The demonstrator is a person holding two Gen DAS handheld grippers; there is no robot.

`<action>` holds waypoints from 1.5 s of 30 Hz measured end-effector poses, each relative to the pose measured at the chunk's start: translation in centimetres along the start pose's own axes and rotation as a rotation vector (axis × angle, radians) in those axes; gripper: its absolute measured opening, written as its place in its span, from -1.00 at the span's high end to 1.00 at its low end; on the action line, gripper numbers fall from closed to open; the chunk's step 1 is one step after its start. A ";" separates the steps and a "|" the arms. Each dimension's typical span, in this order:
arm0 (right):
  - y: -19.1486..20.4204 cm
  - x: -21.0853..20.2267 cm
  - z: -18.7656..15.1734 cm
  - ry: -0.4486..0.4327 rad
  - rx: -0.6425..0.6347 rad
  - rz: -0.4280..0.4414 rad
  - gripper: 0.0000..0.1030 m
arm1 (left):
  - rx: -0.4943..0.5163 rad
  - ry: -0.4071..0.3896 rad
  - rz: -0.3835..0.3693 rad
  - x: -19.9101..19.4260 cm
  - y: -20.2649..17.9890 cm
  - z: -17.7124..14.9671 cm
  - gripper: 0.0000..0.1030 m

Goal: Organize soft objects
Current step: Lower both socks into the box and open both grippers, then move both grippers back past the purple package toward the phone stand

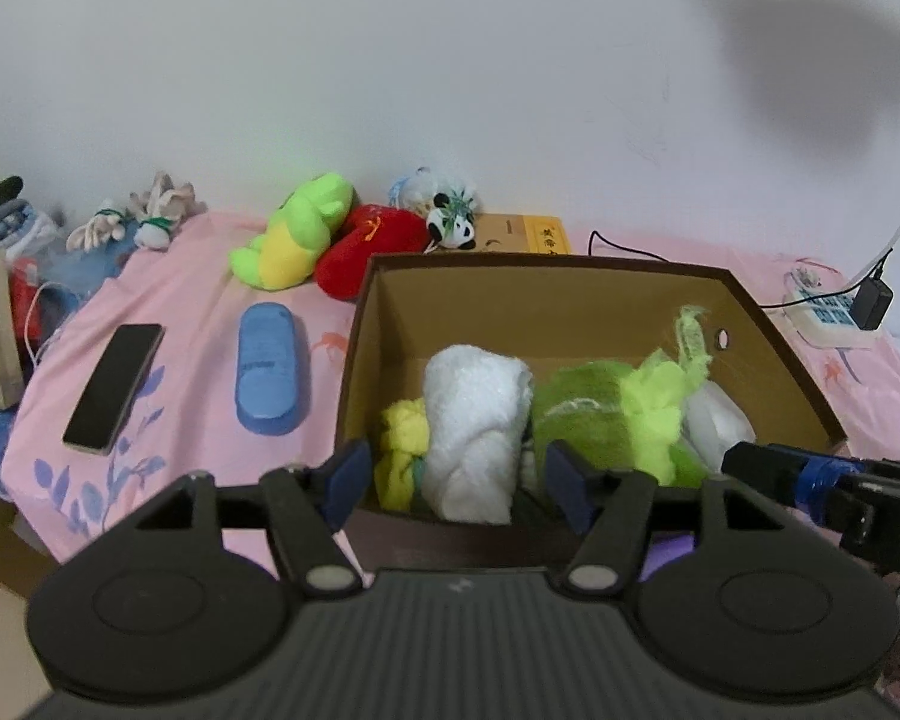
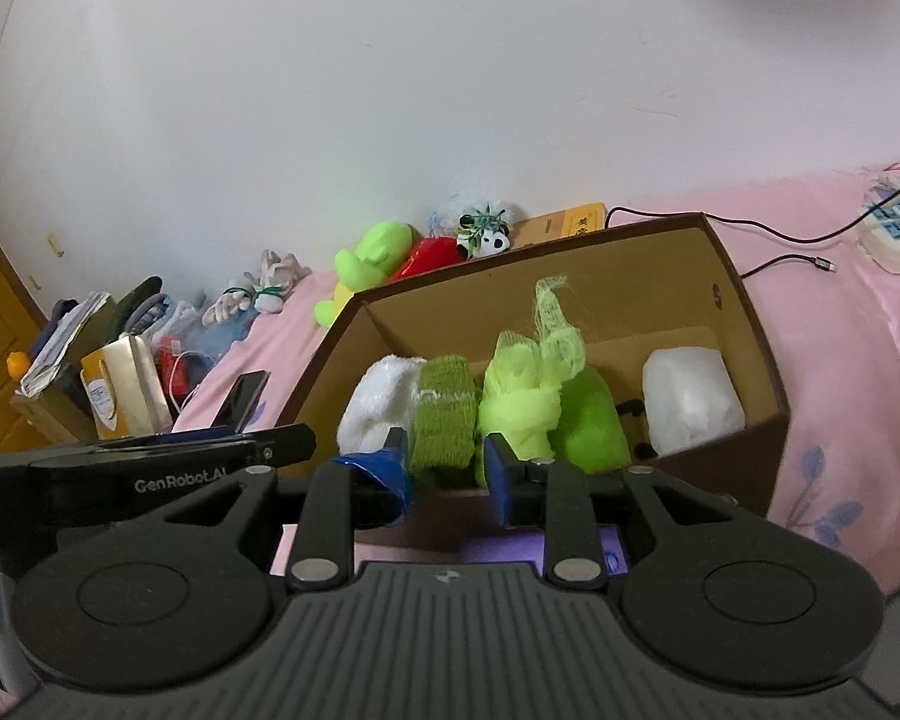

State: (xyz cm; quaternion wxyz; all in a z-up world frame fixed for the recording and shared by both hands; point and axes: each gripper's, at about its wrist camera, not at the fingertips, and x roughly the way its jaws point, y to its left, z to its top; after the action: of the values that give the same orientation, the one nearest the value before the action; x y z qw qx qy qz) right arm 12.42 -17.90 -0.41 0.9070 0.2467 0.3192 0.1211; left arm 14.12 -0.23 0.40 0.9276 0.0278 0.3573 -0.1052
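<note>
Left wrist view: the left tool [image 1: 456, 474] hovers with jaws apart and empty before the brown cardboard box [image 1: 768, 336] on the pink bedsheet [image 1: 198, 396]. Inside the box lie a rolled white towel [image 1: 474, 420], a yellow cloth [image 1: 403, 444] and a lime mesh sponge [image 1: 660, 402].

Right wrist view: the right tool [image 2: 447, 474] has its jaws slightly apart, gripping nothing, just before the olive knitted cloth [image 2: 444, 414] in the box.

phone [image 1: 114, 387] flat on pink sheet [image 1: 210, 276], left | blue case [image 1: 268, 377] beside phone, between it and the box | yellow book [image 1: 531, 234] at wall behind box | power strip [image 1: 825, 315] far right, black adapter [image 1: 870, 303] plugged in | black cable [image 2: 774, 267] lying loose on sheet | gold bag [image 2: 129, 384] among clutter at left edge
</note>
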 end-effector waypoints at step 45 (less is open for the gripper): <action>-9.0 -13.9 -9.6 0.121 0.079 0.060 0.67 | 0.115 0.164 -0.096 -6.6 -14.7 -11.5 -0.32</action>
State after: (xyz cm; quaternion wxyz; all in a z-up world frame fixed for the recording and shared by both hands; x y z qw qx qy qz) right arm -3.83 -27.28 -4.38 0.8715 0.2842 0.3704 0.1501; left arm -1.36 -12.01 -3.40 0.8861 0.0724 0.4262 -0.1670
